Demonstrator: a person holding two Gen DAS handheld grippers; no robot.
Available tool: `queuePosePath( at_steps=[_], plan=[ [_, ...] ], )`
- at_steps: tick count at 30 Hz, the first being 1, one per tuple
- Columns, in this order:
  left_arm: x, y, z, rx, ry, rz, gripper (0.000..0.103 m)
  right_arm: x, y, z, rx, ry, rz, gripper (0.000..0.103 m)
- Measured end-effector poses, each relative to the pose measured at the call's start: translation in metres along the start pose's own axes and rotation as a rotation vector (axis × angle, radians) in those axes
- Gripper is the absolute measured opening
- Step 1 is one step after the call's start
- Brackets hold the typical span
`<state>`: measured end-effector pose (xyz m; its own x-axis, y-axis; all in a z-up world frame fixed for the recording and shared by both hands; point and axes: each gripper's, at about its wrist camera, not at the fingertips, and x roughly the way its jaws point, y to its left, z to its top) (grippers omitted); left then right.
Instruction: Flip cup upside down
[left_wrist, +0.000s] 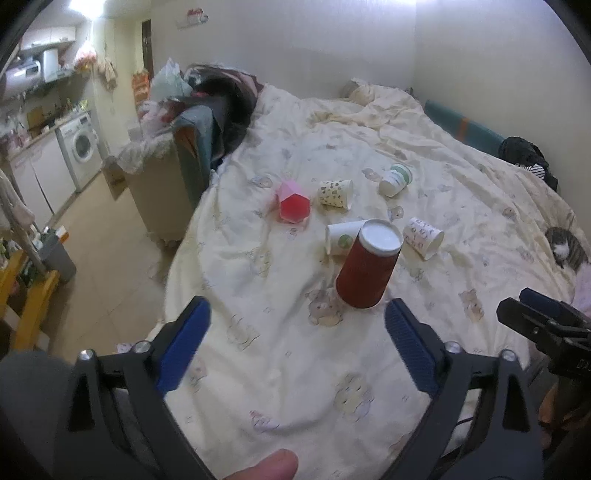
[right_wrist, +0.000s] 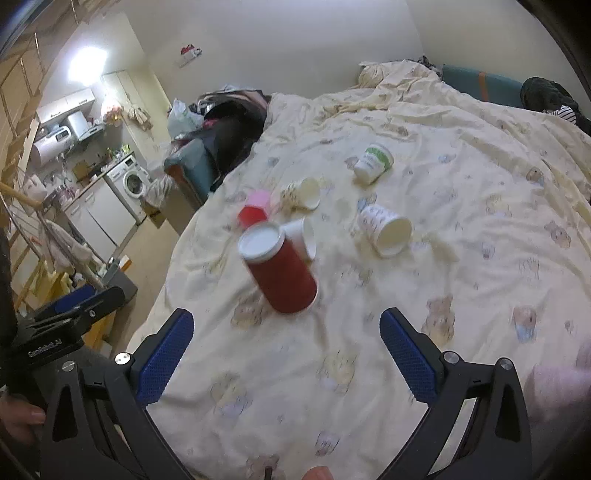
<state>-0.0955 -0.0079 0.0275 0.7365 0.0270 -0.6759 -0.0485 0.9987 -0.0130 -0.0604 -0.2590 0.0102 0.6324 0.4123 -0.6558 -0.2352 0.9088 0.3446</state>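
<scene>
Just ahead of your left gripper, off its right finger, the red cup stood upside down on the quilt, white base up. Both your grippers were spread wide, gripping nothing; right gripper sat short of the cup too. Beyond it, a white cup lay tipped.

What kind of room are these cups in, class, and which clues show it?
Probably a small studio flat: the cups lie on a bed with a bear-print quilt, and a washing machine and kitchen counter share the room.
</scene>
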Motion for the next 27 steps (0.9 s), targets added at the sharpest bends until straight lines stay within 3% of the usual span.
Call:
queuePosePath(
  at_steps=[3,5,13,27],
  plan=[
    [-0.002,0.002,-0.017,-0.005,-0.013,-0.004,0.103,-0.002,0.009,-0.013,-0.045,-0.019,-0.032,0.103],
    [0.005,0.004,-0.023,-0.011,0.024,-0.015,0.103,-0.003,0.012,-0.018,-0.070,-0.031,-0.056,0.103],
    [0.007,0.002,-0.025,-0.017,-0.023,0.024,0.103,0.005,0.022,-0.024,-0.119,-0.059,-0.149,0.103],
    [0.011,-0.001,-0.024,-0.022,-0.025,0.013,0.103,0.005,0.025,-0.024,-0.145,-0.082,-0.172,0.103]
  ],
)
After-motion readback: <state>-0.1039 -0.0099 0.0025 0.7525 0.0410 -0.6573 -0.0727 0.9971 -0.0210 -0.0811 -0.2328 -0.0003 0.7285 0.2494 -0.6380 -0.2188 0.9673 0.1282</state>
